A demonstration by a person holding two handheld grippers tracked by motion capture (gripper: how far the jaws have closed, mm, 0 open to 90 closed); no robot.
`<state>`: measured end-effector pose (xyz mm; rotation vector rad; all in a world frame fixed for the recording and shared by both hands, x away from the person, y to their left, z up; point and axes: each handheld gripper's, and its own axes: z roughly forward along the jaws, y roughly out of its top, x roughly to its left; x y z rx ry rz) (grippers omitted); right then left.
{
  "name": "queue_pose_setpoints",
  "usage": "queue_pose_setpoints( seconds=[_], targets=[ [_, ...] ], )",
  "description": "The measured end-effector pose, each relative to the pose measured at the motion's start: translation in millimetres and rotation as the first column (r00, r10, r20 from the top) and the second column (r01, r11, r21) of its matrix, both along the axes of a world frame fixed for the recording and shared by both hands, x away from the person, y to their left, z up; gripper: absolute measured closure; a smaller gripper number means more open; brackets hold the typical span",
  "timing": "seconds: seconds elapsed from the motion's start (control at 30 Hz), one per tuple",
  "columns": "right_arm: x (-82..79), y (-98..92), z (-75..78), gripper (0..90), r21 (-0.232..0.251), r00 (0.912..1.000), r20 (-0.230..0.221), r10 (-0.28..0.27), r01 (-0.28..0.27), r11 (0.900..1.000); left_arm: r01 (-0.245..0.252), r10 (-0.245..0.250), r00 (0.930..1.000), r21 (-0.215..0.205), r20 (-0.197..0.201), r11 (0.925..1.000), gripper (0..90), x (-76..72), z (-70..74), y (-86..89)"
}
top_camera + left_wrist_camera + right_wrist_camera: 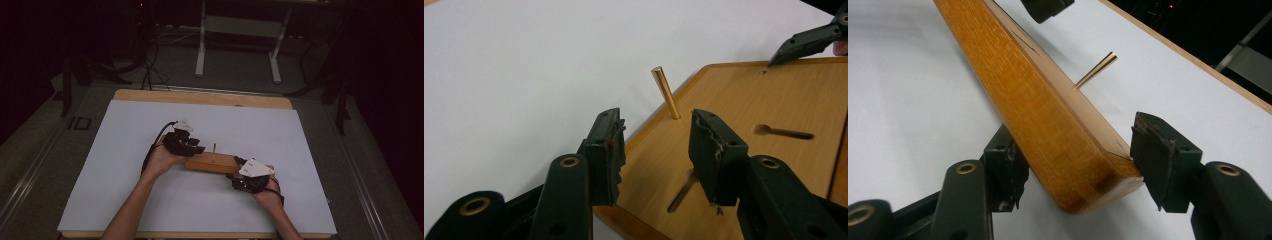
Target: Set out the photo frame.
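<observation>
One wooden block [212, 163] is seen lying lengthwise left to right on the white bench [125, 150], its right end clamped by the right tool [1075, 165]. Just right of the left tool [654, 150], held parted and empty, a brass peg [665, 93] is seen standing upright.

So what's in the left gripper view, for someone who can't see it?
Two black open jaws of the left gripper hover over a wooden board with nothing between them. A thin wooden peg stands in the board near its edge, on a white table, and another gripper's tip touches the board's far corner.
</observation>
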<state>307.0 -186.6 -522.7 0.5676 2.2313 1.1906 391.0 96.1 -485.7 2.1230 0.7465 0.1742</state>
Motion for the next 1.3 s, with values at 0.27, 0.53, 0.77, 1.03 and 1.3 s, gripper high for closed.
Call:
queue_pose_setpoints(
  seconds=[0.27, 0.53, 0.77, 1.03, 1.3],
  targets=[
    [0.0, -1.0, 0.5, 41.3, 0.008, 1.0000, -0.003, -0.004, 0.004, 1.000, 0.014, -0.013, 0.9985, -0.020, 0.053, 0.9997, 54.6, -16.4, 9.5, 8.9],
    [0.2, -1.4, 0.7, 41.4, 0.009, 1.0000, -0.003, -0.004, 0.004, 1.000, 0.021, -0.019, 0.9967, -0.029, 0.079, 0.9994, 53.6, -33.4, 14.5, 18.3],
    [0.2, -1.6, 0.9, 41.4, 0.010, 1.0000, -0.005, -0.005, 0.005, 1.000, 0.032, -0.028, 0.9953, -0.046, 0.093, 0.9984, 47.1, -48.8, 17.9, 21.9],
    [0.7, -2.2, 1.3, 41.3, 0.018, 0.9999, -0.011, -0.006, 0.006, 1.000, 0.045, -0.043, 0.9907, -0.007, 0.129, 0.9990, 37.5, -67.3, 11.9, 23.8],
    [1.1, -2.9, 1.8, 41.4, 0.021, 0.9999, -0.012, -0.004, 0.004, 1.000, 0.049, -0.059, 0.9868, 0.065, 0.151, 0.9967, 31.6, -69.8, -0.6, 19.1]
  ],
)
